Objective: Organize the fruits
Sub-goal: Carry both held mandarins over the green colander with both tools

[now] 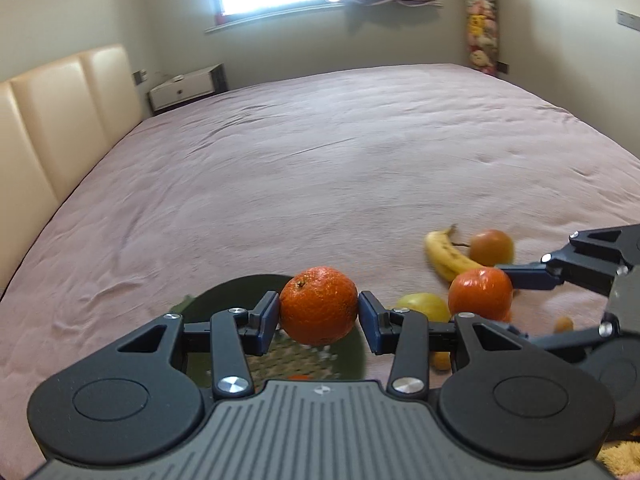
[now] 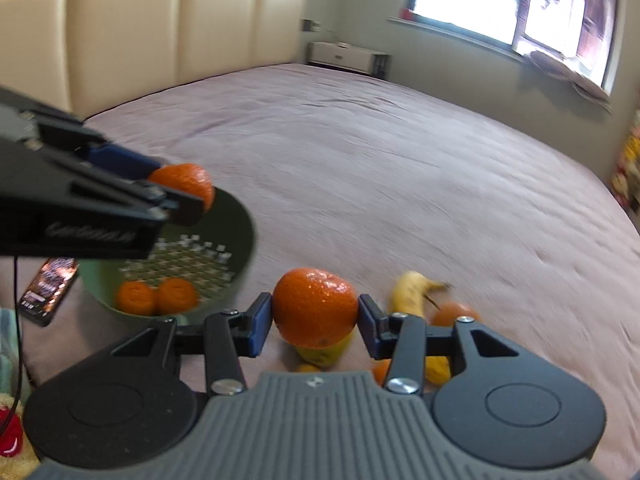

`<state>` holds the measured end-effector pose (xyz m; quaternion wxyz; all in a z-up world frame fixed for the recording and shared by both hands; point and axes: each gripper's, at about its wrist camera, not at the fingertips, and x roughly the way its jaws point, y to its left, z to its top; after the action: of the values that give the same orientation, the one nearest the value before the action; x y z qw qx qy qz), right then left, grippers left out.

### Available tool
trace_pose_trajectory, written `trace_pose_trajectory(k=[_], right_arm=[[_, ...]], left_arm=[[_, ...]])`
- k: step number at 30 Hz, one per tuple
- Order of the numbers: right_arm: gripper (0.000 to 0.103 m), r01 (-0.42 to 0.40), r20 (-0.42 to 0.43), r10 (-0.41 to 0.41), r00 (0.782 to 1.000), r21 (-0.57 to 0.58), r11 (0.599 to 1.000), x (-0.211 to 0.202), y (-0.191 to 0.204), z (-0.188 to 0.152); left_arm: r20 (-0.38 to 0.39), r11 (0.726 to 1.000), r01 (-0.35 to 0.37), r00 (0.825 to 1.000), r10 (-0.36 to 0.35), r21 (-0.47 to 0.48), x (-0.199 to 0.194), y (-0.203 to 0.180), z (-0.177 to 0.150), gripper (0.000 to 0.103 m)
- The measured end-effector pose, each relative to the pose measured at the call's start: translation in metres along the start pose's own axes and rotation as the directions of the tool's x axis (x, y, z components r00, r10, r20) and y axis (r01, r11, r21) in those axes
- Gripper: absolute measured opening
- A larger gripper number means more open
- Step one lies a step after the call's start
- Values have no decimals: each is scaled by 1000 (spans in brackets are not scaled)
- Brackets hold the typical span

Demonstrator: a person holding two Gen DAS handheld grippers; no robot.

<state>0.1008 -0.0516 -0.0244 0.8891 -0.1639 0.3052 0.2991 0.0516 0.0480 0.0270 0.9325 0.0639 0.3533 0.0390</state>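
Two oranges, each clamped between a pair of fingers — left gripper [image 1: 319, 311] holding one orange [image 1: 318, 305] above the green bowl [image 2: 240, 236], right gripper [image 2: 315, 314] holding another orange [image 2: 315, 306] above the bed's [image 2: 400, 168] loose fruit.

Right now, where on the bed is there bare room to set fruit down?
The bedspread lies bare from the headboard across to the far edge. It is crowded near the banana and the green bowl.

Dimpled glossy orange [image 1: 318, 306], matt plastic colander [image 2: 240, 236], soft cloth bedspread [image 1: 320, 168].
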Motion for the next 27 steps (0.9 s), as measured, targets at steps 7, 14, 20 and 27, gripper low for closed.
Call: trace_pose_trajectory(k=[7,14,20,27], right_arm=[[43,-78,3,79,997,-141,987,15,32,26],[43,-149,-44,142,989,-271,951,44,57,47],[43,-206,-101,183,978,-309,929,70,69,59],[43,-235,-164,189,968,-344,909,103,76,68]], left_arm=[[-41,996,-59,998,57,-62,7,28,-3,49],[-96,987,-107,991,96,-121,20,48,-7,49],[-148,979,-130,983,107,-156,32,60,-10,49],[-214,967,-157,970,113,-201,52,71,-15,49]])
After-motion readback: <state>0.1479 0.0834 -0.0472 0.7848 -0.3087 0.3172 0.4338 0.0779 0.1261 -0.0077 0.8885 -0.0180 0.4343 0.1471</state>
